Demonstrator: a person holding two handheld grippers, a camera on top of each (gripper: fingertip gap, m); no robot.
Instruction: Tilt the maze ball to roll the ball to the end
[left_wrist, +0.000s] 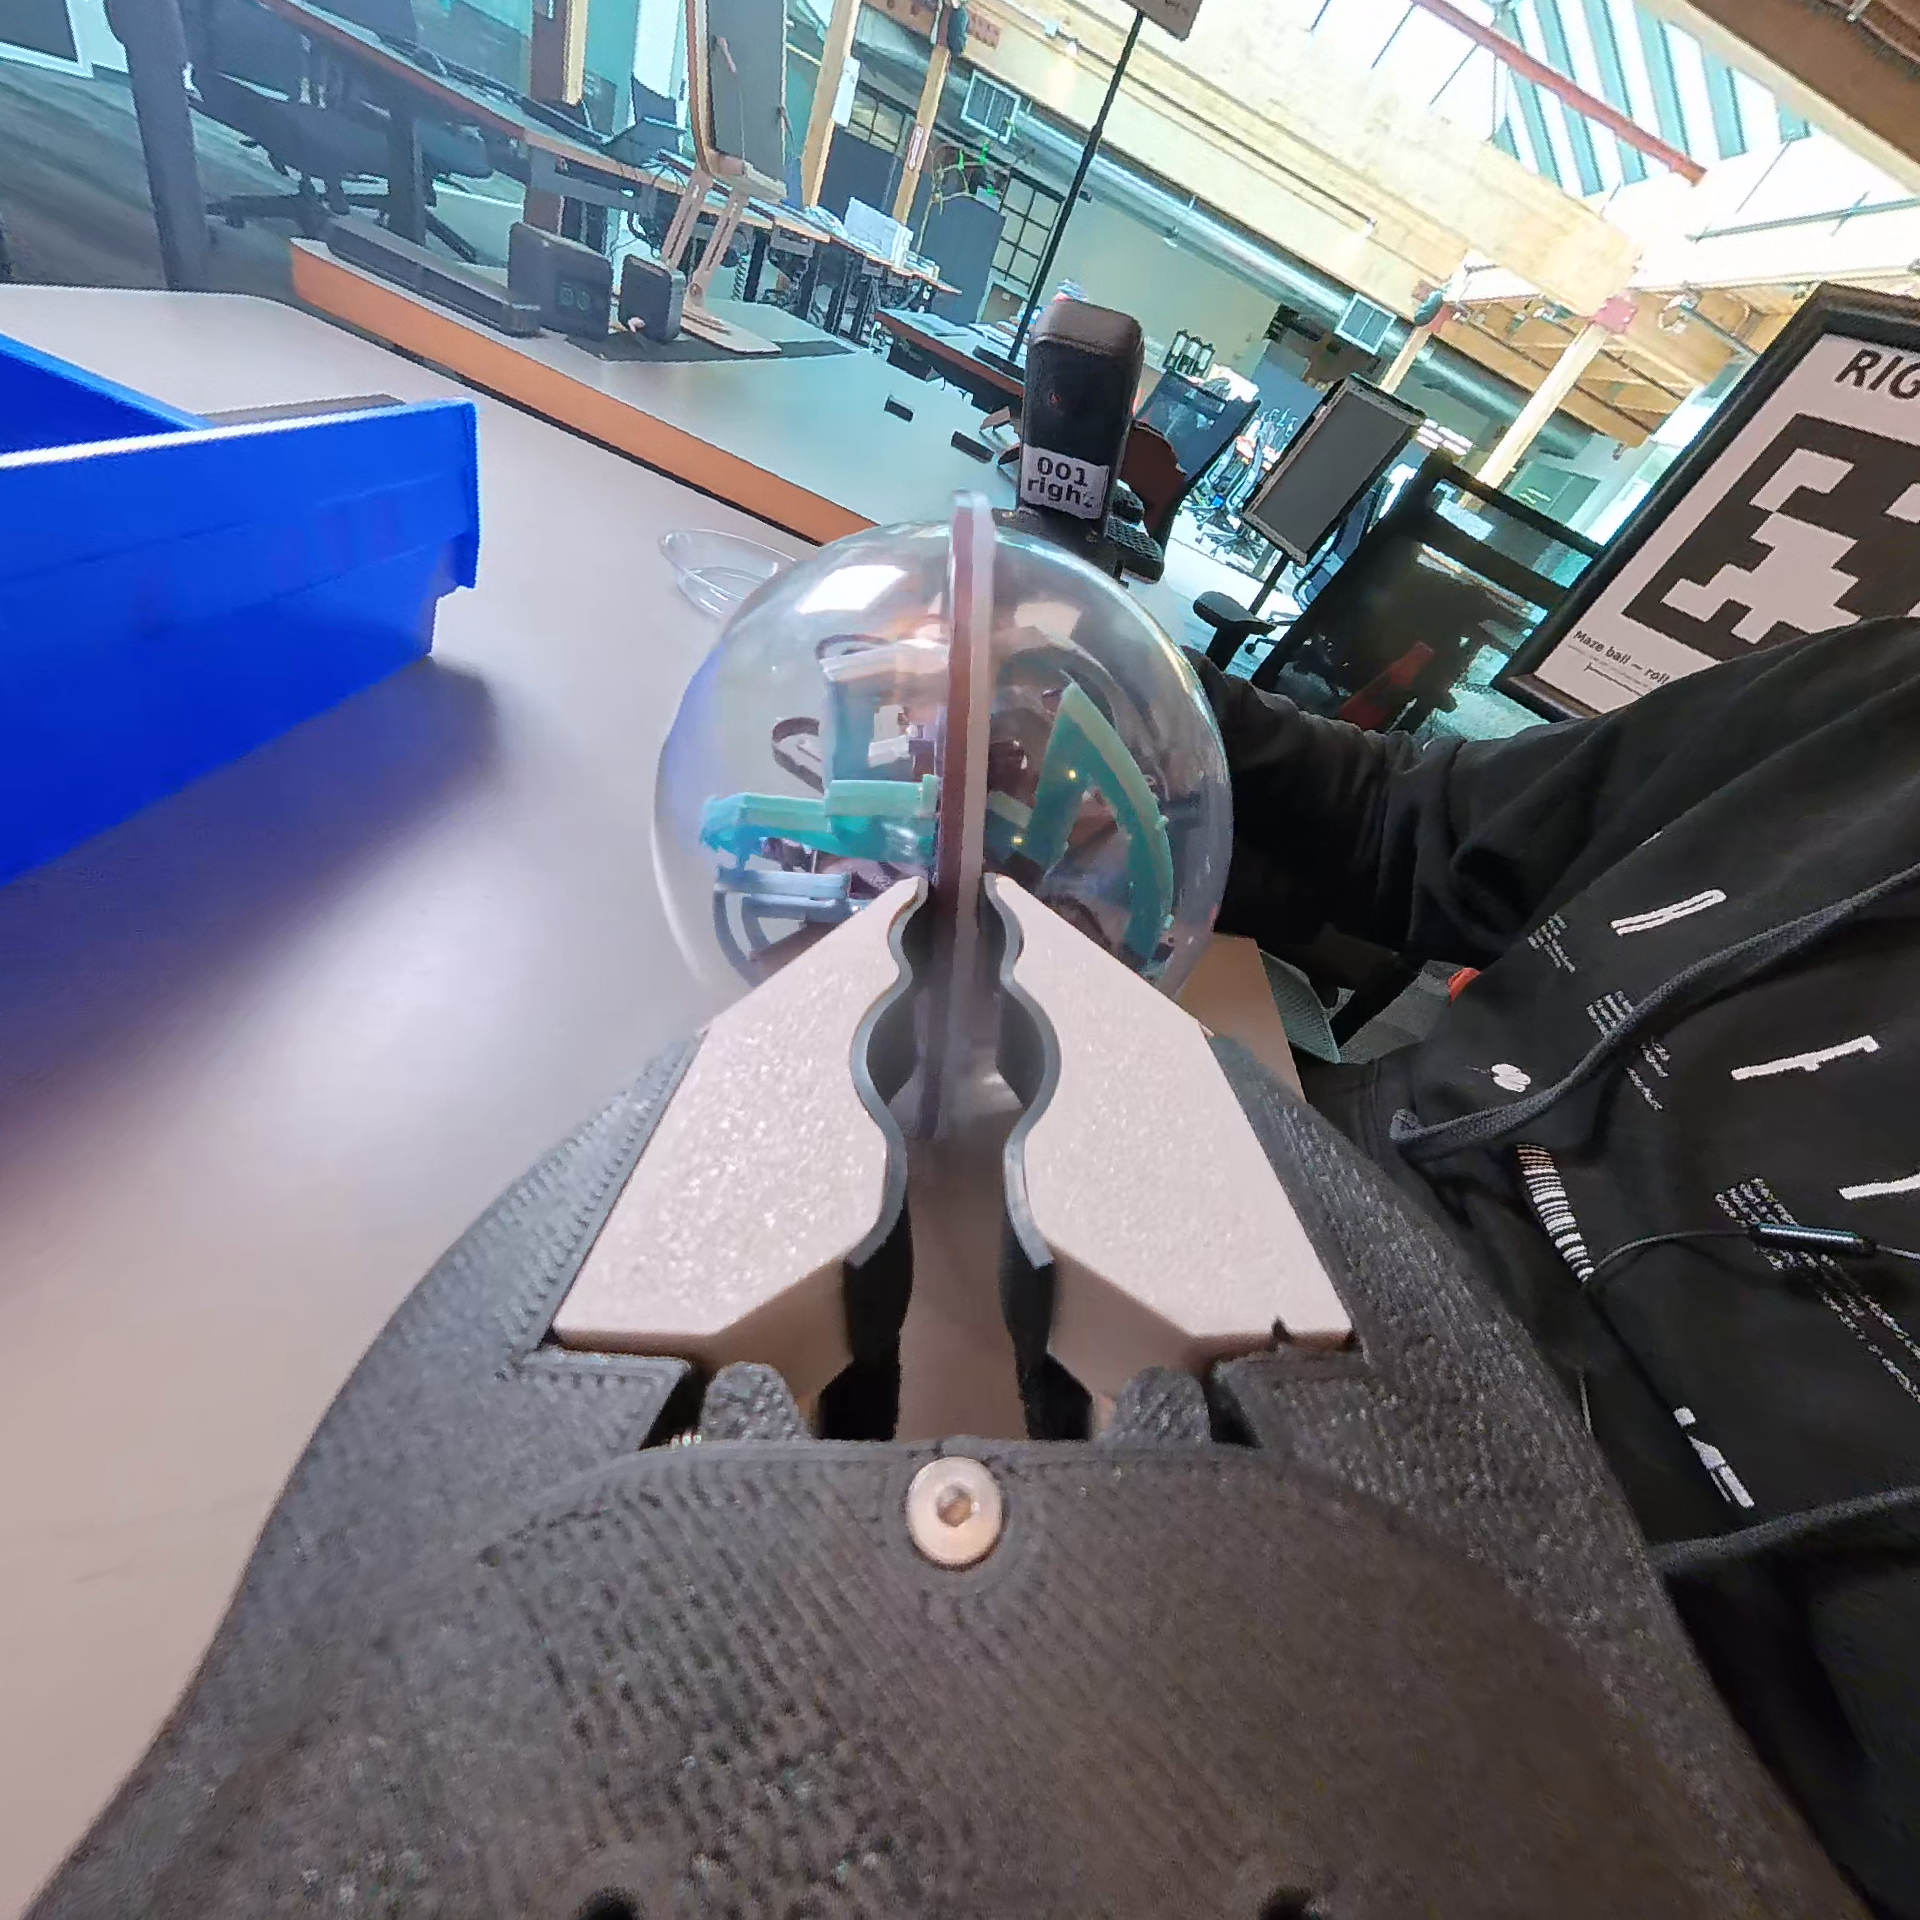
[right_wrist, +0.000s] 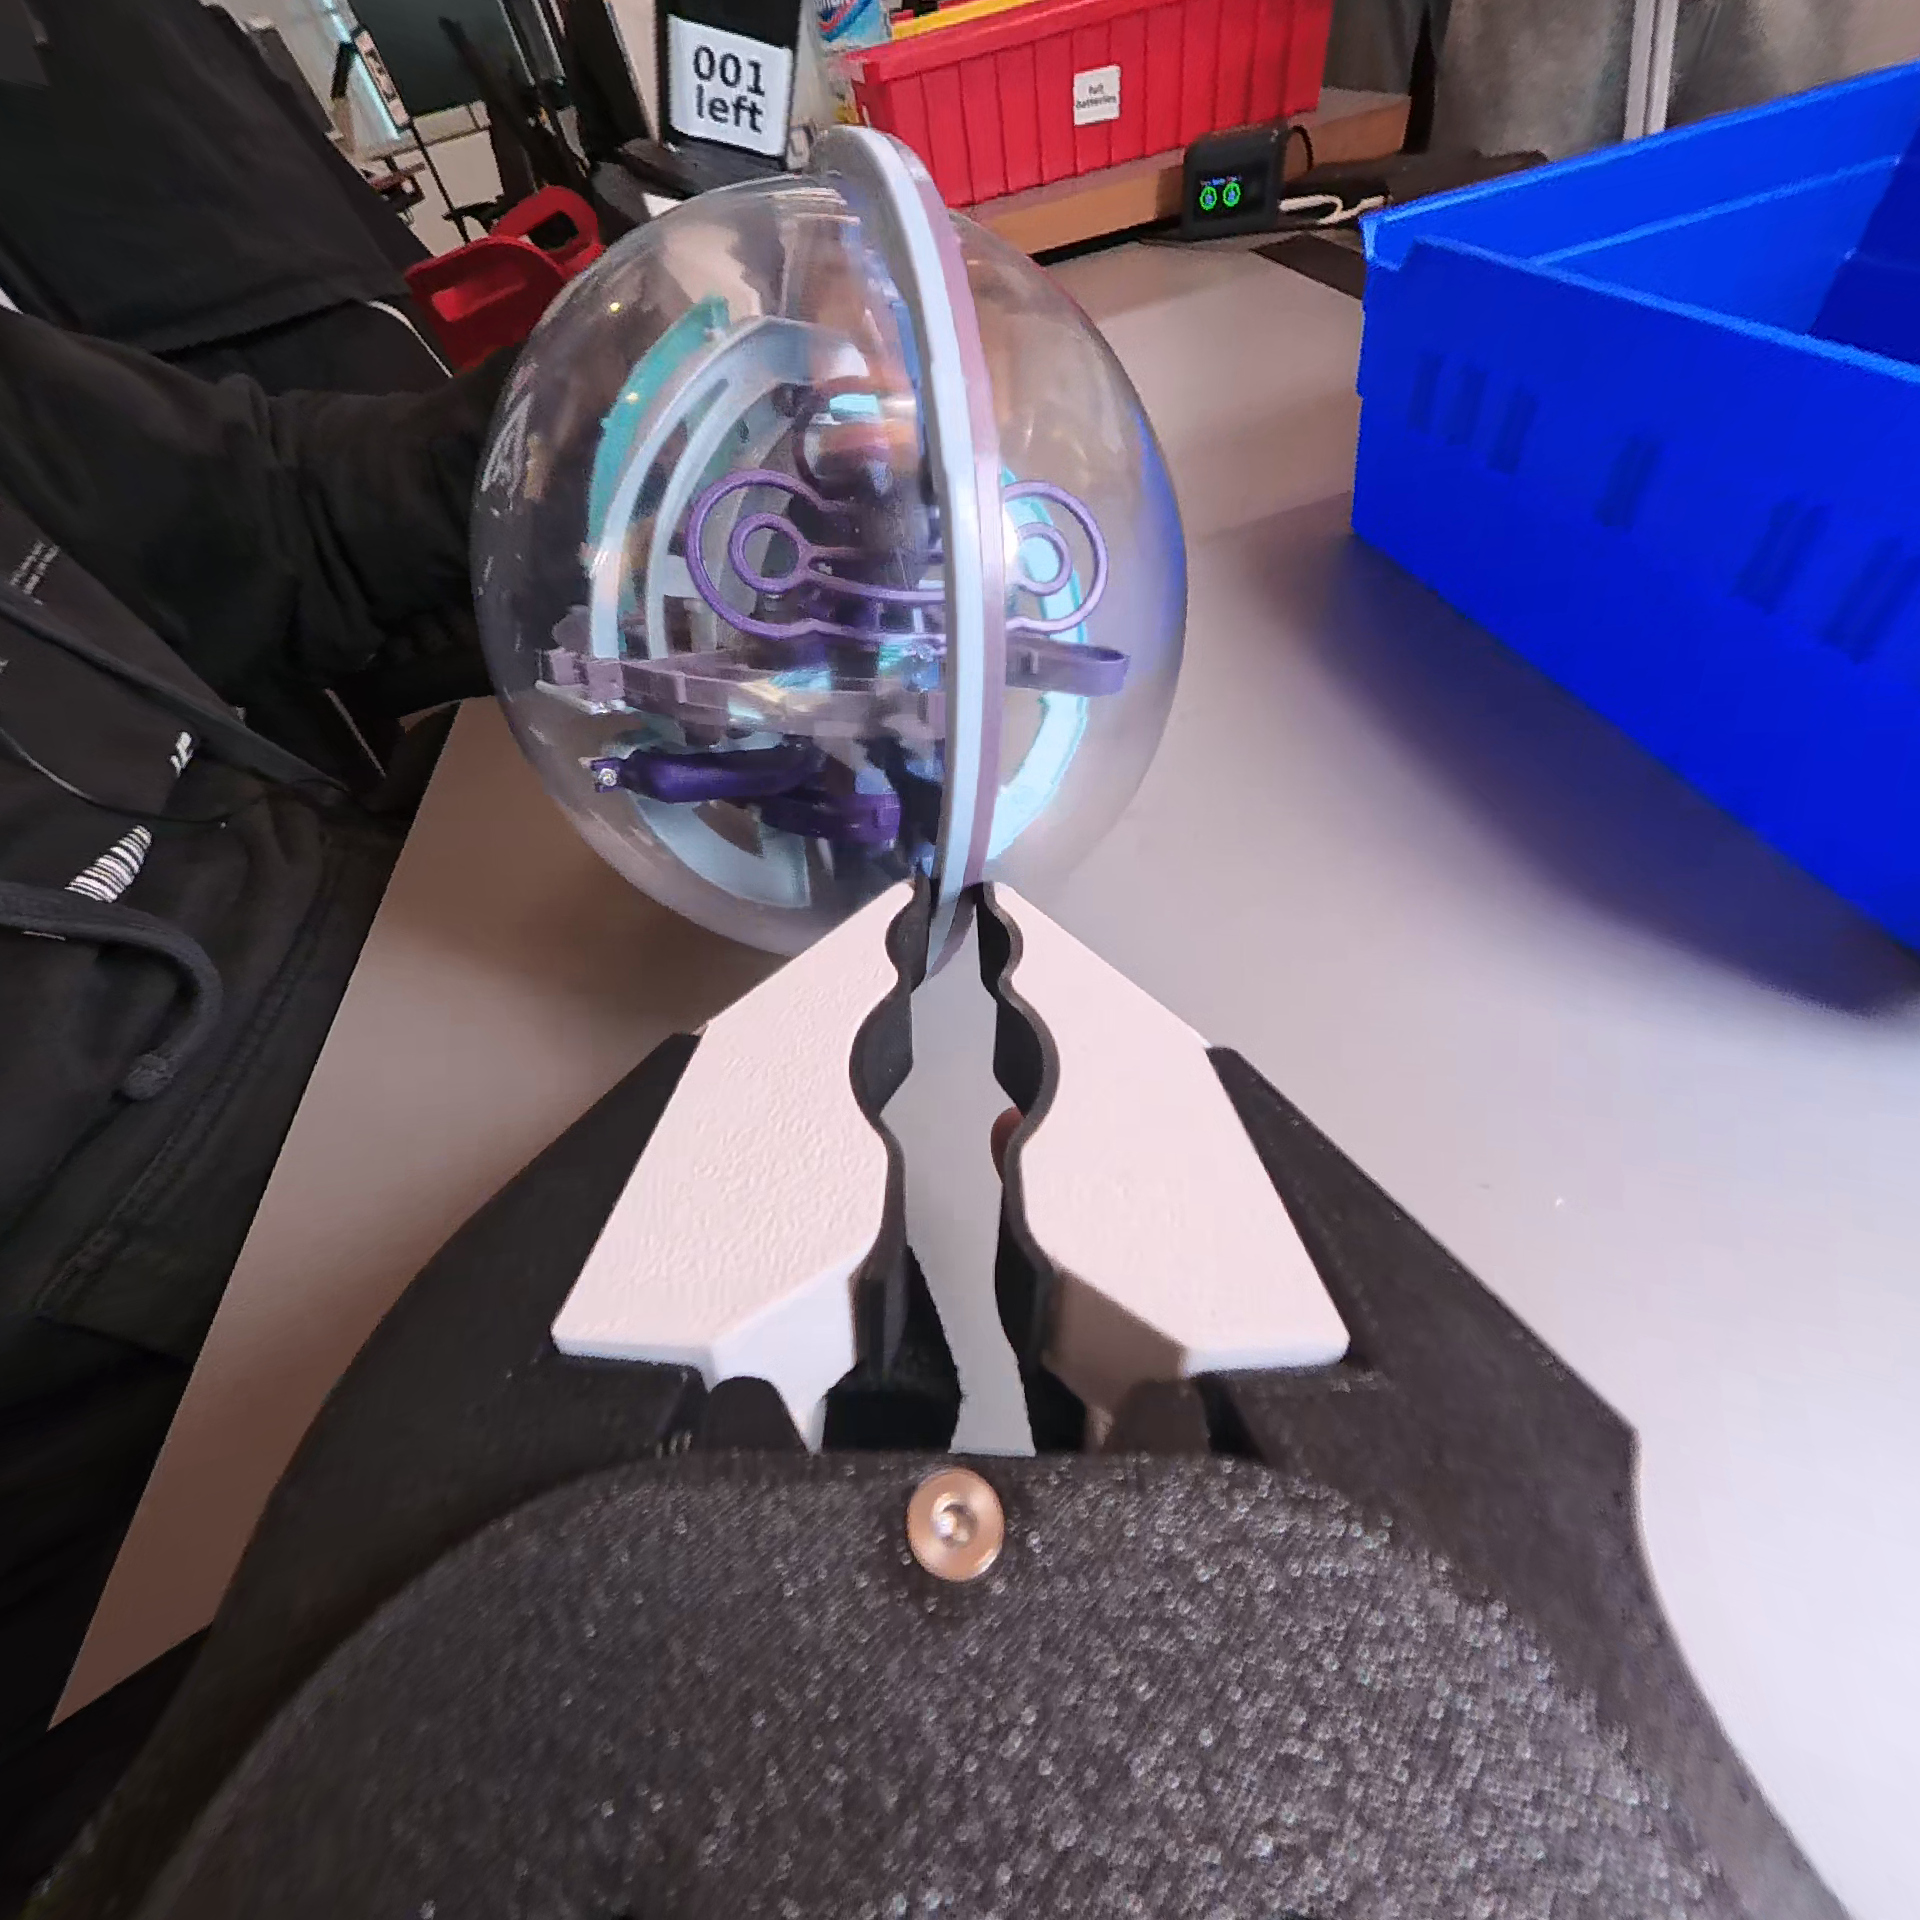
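Observation:
The maze ball (left_wrist: 831, 748) is a clear sphere with teal, grey and purple tracks inside and a flat ring around its middle. It is held above the table between both grippers. My left gripper (left_wrist: 958, 904) is shut on the ring's near edge. In the right wrist view the maze ball (right_wrist: 727, 540) shows its purple loops, and my right gripper (right_wrist: 948, 902) is shut on the ring from the opposite side. The right gripper's body (left_wrist: 1075, 436) shows behind the sphere. The small rolling ball inside cannot be made out.
A blue bin (left_wrist: 208, 582) stands on the grey table (left_wrist: 312, 1039) to the left; it also shows in the right wrist view (right_wrist: 1662, 499). A person in black clothing (left_wrist: 1610, 1039) is close on the right. A framed marker board (left_wrist: 1766, 499) stands at back right. A red crate (right_wrist: 1091, 94) sits behind.

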